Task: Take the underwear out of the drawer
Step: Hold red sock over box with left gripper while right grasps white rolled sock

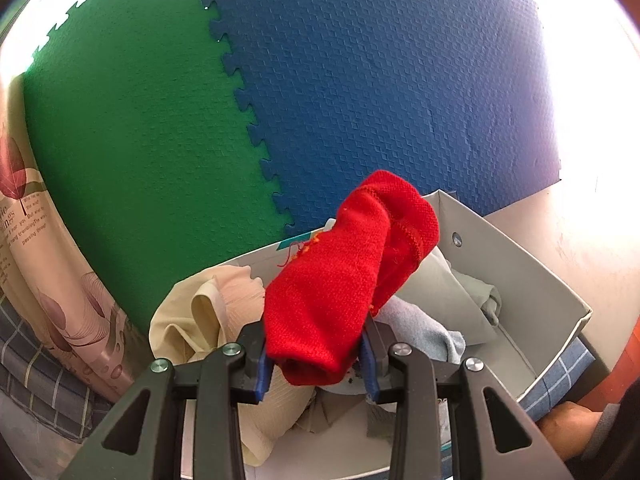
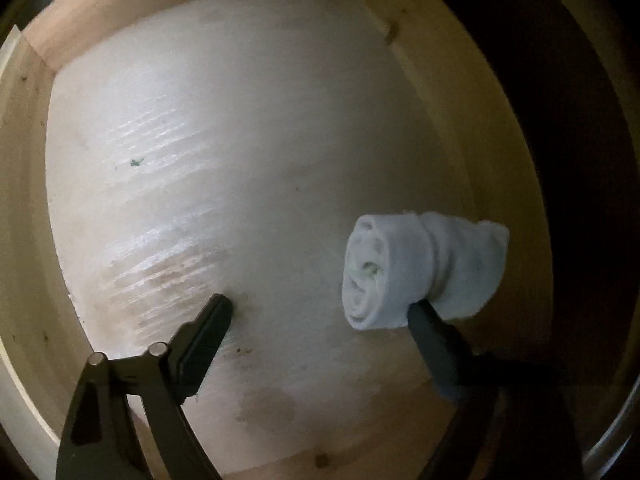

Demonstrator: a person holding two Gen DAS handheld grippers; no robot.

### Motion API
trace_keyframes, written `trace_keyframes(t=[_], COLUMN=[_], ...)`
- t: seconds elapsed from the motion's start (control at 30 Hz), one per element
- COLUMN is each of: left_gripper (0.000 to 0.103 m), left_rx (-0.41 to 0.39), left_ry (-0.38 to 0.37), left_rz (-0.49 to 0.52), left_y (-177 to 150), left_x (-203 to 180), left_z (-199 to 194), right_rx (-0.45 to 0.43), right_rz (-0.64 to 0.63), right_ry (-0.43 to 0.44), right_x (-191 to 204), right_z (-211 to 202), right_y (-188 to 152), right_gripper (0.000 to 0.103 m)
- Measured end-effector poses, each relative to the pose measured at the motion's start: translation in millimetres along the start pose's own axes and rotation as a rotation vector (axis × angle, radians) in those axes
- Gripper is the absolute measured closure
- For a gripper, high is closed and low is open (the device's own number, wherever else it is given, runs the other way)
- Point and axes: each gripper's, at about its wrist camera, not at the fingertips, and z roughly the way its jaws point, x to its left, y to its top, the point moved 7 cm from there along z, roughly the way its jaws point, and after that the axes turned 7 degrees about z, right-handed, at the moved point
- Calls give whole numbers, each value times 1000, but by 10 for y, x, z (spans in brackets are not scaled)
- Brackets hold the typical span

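In the left wrist view my left gripper is shut on a red knitted piece of underwear, which sticks up and forward from the blue pads above a white box. In the right wrist view my right gripper points down into a wooden drawer with a pale, worn bottom. Its jaws stand wide apart. A white rolled piece of underwear lies on the drawer bottom by the right finger, whose tip touches the roll's lower edge. The left finger is well away from it.
The white box holds several loose garments, cream, pale blue and grey-green. Green and blue foam mats lie beyond it. Floral cloth is at the left. A person's hand shows at the lower right.
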Motion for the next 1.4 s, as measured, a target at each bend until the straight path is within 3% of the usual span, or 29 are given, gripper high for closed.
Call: trace_keyframes(t=[0.03, 0.07, 0.1, 0.17, 0.23, 0.3, 0.33, 0.37, 0.4, 0.43, 0.47, 0.5, 0.53, 0.6, 0.63, 0.67, 0.73, 0.8, 0.83, 0.97, 1.03, 1.13, 1.17, 1.2, 1.23, 1.3, 1.4], left_gripper=[68, 68, 68, 68, 68, 68, 68, 68, 68, 68, 68, 68, 68, 68, 68, 68, 68, 68, 68, 68, 68, 68, 68, 68, 68, 68, 68], left_rx=[2, 4, 5, 3, 1, -1, -1, -2, -2, -2, -1, 0, -1, -4, -3, -3, -5, 2, 4, 8, 11, 14, 15, 18, 20, 17, 17], left_ry=[-3, -4, -3, -3, -7, -12, -14, -12, -10, -12, -14, -16, -16, -10, -13, -14, -13, -19, -18, -21, -19, -20, -21, -25, -31, -34, -36], left_rz=[-5, -6, -4, -1, -5, -15, -14, -10, -6, -6, -12, -15, -13, -11, -18, -22, -22, -23, -20, -32, -37, -44, -47, -49, -55, -65, -76], left_y=[-4, -9, -10, -6, -1, -3, -6, -11, -16, -20, -28, -33, -40, -38, -40, -41, -40, -48, -47, -40, -47, -56, -57, -58, -58, -61, -75], left_x=[-2, -9, -12, -13, -12, -8, -14, -20, -23, -21, -11, -4, 3, 15, 23, 31, 25, 10, 6, 21, 24, 31, 33, 29, 30, 40, 51], left_z=[9, 11, 9, 9, -1, -14, -12, -17, -16, -15, -15, -19, -24, -27, -22, -18, -11, 12, 21, 33, 41, 44, 46, 52, 53, 46, 38], right_rx=[-16, -29, -37, -21, -40, -106, -128, -140, -147, -159, -170, -142, -114, 12, 39, 15, -51, -41, -22, 95, 130, 167, 208, 270, 275, 231, 202], right_rz=[26, 52, 49, -76, -199, -176, -187, -234, -288, -361, -436, -458, -460, -437, -432, -430, -423, -473, -499, -807, -928, -1080, -1083, -1023, -993, -856, -827], right_ry=[30, 62, 18, 55, -8, -103, -172, -286, -365, -416, -417, -421, -410, -377, -391, -450, -536, -664, -678, -811, -779, -852, -848, -801, -803, -743, -697], right_x=[-9, -2, -26, 278, 515, 420, 377, 329, 317, 352, 430, 430, 351, 257, 217, 160, 103, 28, 80, 103, 163, 259, 278, 277, 261, 277, 433], right_z=[-28, -72, -105, -160, -268, -448, -496, -531, -549, -581, -614, -609, -579, -504, -468, -462, -483, -391, -360, -107, -63, -17, -21, -36, -58, -226, -419], right_y=[-17, -20, -54, -150, -236, -190, -175, -171, -172, -173, -194, -205, -258, -309, -338, -362, -358, -376, -311, -340, -382, -321, -299, -283, -262, -169, -224], right_gripper=[36, 81, 96, 103, 102, 103, 93, 64, 51, 56, 80, 86, 86, 54, 18, 0, 1, 1, 1, 1, 0, 8, 28, 40, 67, 68, 69])
